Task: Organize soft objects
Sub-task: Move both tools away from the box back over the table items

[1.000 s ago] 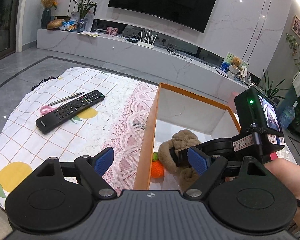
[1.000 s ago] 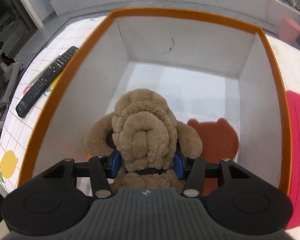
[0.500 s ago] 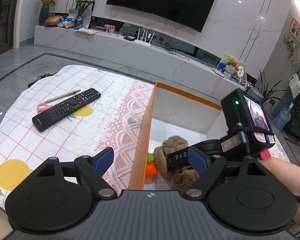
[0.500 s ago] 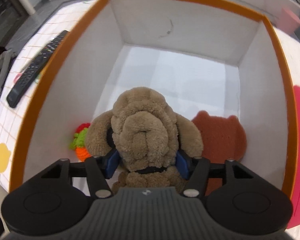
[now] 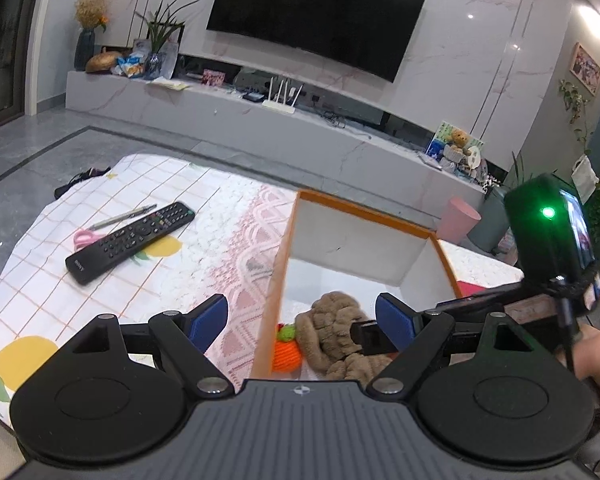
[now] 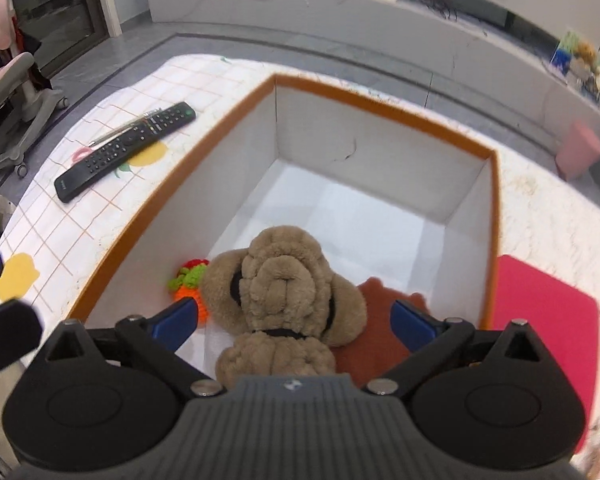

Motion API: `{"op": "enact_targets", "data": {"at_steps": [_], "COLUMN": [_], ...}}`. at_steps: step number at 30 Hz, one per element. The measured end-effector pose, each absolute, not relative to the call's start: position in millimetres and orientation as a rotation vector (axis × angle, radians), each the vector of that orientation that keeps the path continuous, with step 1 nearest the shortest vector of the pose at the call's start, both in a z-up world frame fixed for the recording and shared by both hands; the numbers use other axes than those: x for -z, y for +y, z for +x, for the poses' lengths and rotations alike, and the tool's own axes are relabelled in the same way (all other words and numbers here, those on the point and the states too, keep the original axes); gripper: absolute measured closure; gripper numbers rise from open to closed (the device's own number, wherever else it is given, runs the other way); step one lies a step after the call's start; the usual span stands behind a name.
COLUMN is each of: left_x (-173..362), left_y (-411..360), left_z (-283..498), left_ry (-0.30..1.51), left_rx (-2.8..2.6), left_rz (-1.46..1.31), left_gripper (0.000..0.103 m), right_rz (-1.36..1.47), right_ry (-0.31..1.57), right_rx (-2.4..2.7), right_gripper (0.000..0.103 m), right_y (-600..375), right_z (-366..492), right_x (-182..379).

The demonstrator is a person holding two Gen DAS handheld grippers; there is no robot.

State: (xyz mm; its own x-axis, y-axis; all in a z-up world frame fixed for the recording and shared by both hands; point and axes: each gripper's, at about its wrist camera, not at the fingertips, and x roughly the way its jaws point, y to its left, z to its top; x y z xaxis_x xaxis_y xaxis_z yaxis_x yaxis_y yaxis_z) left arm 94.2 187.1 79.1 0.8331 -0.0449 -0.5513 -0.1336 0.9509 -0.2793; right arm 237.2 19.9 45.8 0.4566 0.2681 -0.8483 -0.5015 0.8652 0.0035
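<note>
The right gripper [image 6: 294, 322] has its jaws spread wide, one on each side of the brown plush dog [image 6: 284, 304] without touching it. The dog lies inside the orange-rimmed box [image 6: 380, 100], at its near end, between an orange-and-green knitted toy [image 6: 188, 280] by the left wall and a rust-red bear-shaped pad [image 6: 380, 336] towards the right wall. The left gripper [image 5: 302, 322] has its jaws apart and empty above the box's left wall. A black remote [image 5: 130, 242] rests on the desk's left part.
</note>
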Motion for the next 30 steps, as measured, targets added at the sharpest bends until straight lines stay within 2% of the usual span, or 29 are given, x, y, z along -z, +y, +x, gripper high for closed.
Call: {"op": "enact_targets", "data": {"at_steps": [17, 25, 30], "left_x": [-84, -73, -60], "left_y": [104, 39, 4], "left_z": [82, 67, 59], "left_ry": [0.547, 0.567, 0.569], "left_rx": [0.158, 0.229, 0.237], "left_rz": [-0.303, -0.174, -0.158], "left_gripper": [0.005, 0.005, 0.005], "right_rz": [-0.247, -0.244, -0.144], "right_ry": [0.778, 0.753, 0.771], "right_rx": [-0.389, -0.246, -0.140], "right_gripper": [0.003, 0.003, 0.003], "right_y": [-116, -223, -287], "right_z": [161, 138, 142], "right_x": [-103, -100, -83]}}
